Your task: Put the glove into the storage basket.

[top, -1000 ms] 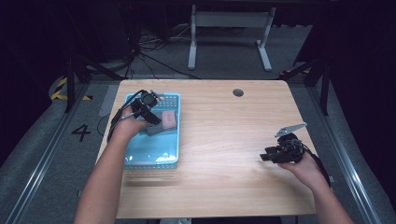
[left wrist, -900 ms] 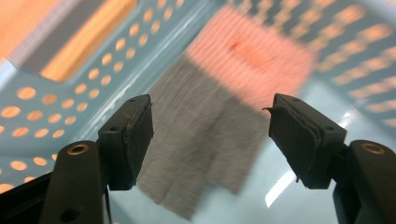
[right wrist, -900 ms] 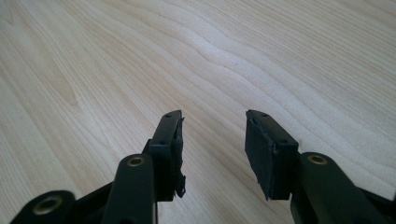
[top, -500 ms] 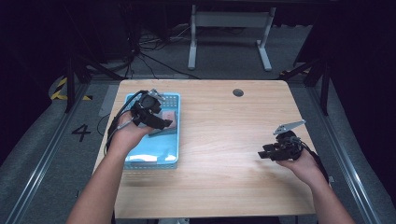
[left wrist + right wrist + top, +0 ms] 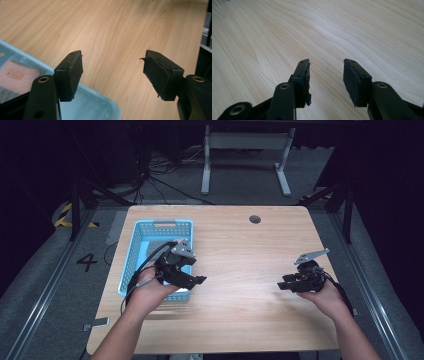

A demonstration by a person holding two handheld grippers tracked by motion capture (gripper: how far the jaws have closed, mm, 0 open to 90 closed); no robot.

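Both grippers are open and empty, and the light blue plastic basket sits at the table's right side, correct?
Not quite. The light blue plastic basket sits at the wooden table's left side, as the high view shows. The left gripper and right gripper are indeed open and empty.

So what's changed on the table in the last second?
The left hand-held gripper has pulled back from deep inside the blue basket to its near right corner, jaws open and empty over the table. A pink block lies in the basket. The right hand-held gripper has stayed put, open.
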